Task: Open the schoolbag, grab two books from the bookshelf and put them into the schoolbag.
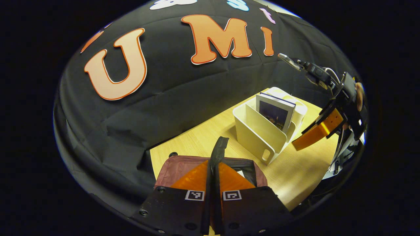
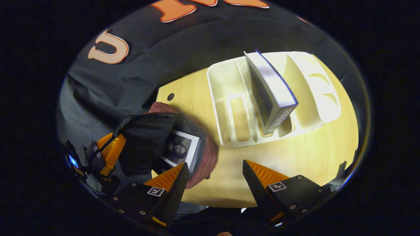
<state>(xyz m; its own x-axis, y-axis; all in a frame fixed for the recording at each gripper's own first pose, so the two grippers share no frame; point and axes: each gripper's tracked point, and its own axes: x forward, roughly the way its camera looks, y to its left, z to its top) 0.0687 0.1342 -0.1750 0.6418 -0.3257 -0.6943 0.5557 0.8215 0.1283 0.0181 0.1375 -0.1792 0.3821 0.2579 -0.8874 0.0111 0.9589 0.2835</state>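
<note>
The maroon schoolbag [image 1: 175, 167] lies on the wooden table's left end. My left gripper [image 1: 214, 165] is shut on its black flap [image 1: 219, 149] and holds it up. In the right gripper view the flap [image 2: 147, 137] is lifted by the left gripper [image 2: 115, 146], and one book [image 2: 182, 149] lies in the bag's mouth. A second book [image 2: 270, 90] stands tilted in the middle slot of the white bookshelf [image 2: 226, 98]. My right gripper [image 2: 215, 175] hangs open above the table, in front of the shelf, holding nothing. The left gripper view shows it [image 1: 306, 136] to the right of the bookshelf [image 1: 259, 134] and the book [image 1: 277, 114].
The wooden table [image 2: 311, 154] has bare surface in front of the shelf. A small dark hole [image 2: 170, 96] sits near its back left corner. The black cloth wall [image 1: 164, 108] stands close behind the table and bag.
</note>
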